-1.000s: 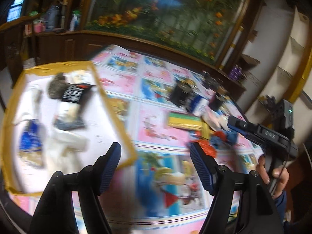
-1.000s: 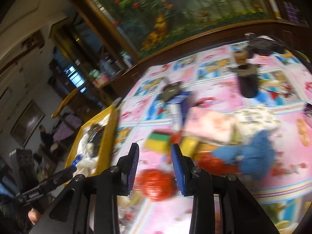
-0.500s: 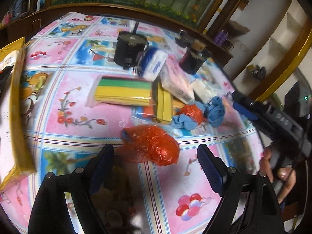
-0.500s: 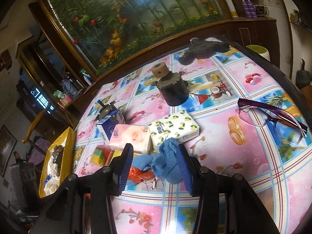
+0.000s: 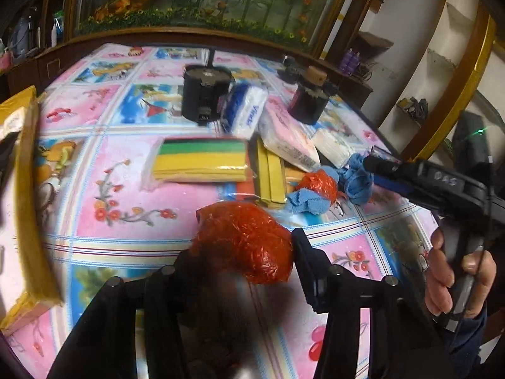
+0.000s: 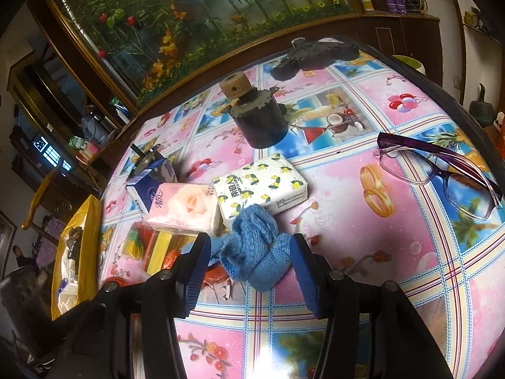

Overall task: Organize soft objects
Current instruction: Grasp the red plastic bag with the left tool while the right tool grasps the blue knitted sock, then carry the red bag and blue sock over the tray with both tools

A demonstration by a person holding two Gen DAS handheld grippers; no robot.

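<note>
As the left gripper [image 5: 243, 246] closes onto the crinkly red bag [image 5: 243, 240] at six o'clock on the tabletop [image 5: 126, 195], it should crush easily; the right gripper [image 6: 249, 252], opening, straddles soft blue knitwear [image 6: 252, 246], best pinched mid-bunch.

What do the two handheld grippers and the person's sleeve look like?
Both the left gripper and the right gripper have black angular linkages with round pivot bolts and ribbed blue pads. The right one's black body carries pale lettering. The hand shows a dark blue cuff.

Crumpled red plastic bundle [image 5: 249, 246] on the patterned tablecloth; farther right, rumpled blue knit cloth [image 6: 255, 252] beside tissue packs.
</note>
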